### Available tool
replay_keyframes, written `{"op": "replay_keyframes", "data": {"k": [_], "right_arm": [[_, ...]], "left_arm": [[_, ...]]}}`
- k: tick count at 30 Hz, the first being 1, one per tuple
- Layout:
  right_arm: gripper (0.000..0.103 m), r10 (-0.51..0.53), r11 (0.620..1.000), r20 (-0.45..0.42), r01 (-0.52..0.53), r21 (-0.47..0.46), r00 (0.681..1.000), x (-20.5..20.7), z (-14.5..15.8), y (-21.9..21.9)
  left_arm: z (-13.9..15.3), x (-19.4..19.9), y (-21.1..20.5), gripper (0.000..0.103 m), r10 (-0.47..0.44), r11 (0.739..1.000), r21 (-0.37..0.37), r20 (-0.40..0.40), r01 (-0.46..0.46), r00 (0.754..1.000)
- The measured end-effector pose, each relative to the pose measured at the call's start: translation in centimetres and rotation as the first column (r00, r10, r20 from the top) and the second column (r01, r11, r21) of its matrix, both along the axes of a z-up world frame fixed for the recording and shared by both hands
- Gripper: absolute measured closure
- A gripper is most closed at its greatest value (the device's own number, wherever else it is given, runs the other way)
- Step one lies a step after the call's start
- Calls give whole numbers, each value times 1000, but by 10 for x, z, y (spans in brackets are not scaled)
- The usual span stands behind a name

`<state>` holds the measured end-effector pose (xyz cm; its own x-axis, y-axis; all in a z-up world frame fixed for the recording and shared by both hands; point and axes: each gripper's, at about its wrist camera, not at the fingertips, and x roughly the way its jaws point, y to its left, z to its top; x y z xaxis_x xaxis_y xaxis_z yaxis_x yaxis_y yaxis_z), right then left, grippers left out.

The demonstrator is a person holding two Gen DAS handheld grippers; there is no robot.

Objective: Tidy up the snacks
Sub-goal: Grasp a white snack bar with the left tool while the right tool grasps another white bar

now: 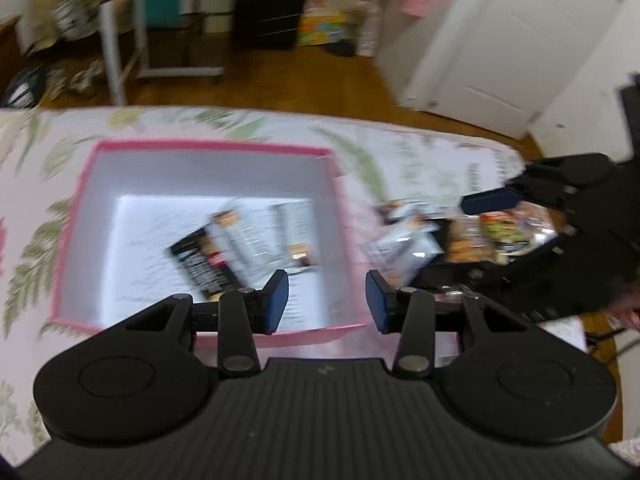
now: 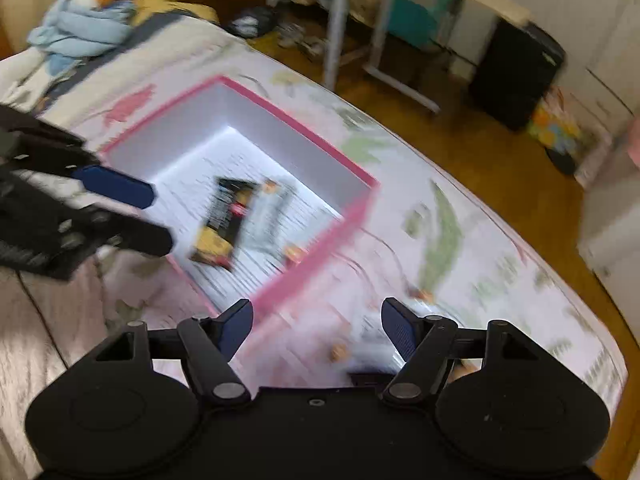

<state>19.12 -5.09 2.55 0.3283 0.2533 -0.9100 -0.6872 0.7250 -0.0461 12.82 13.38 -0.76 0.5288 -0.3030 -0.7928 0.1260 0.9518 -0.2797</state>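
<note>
Left gripper point(image 1: 327, 302): jaws spread, nothing seen between the pads. Right gripper point(image 2: 317, 330): jaws spread wider, also empty. Both are held above the bed, pointed steeply down.

Just beyond the fingertips, the pink box point(image 1: 208, 147) is seen open on the floral bedspread point(image 1: 420, 148). A few snack packets point(image 1: 240, 248) already lie flat on its white floor. More loose snacks point(image 1: 472, 232) are piled beside the box, on its right in the left wrist view, near a dark tray-like thing that cannot be made out.

Risks, as judged: both frames are heavily smeared, so a grasp could be mistimed and a packet clipped or crushed. The box rim could be knocked and shifted on the soft bedding. The two grippers could collide over the pile.

View differences: the loose pile is shown clearly only in the left wrist view. The blue bundle of cloth point(image 2: 80, 28) at the far end of the bed is shown only in the right wrist view.
</note>
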Motion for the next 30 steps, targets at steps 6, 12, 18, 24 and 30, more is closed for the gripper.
{"op": "replay_keyframes", "data": {"k": [6, 12, 18, 24, 30], "right_arm": [[28, -182, 982, -102, 186, 35, 978, 29, -17, -56], [30, -309, 928, -232, 346, 139, 922, 71, -58, -107], [46, -302, 910, -286, 364, 197, 909, 101, -91, -125], [47, -216, 939, -307, 284, 195, 927, 110, -120, -115], [46, -190, 960, -298, 241, 146, 936, 117, -143, -101]], "left_arm": [[-7, 14, -66, 63, -93, 996, -12, 9, 93, 996], [-49, 46, -118, 63, -113, 994, 5, -23, 114, 993], [-98, 83, -143, 65, -161, 986, 19, -62, 163, 985], [-129, 88, -155, 65, -254, 967, 34, -18, 254, 967], [-149, 84, -162, 65, -272, 959, 77, 2, 271, 962]]}}
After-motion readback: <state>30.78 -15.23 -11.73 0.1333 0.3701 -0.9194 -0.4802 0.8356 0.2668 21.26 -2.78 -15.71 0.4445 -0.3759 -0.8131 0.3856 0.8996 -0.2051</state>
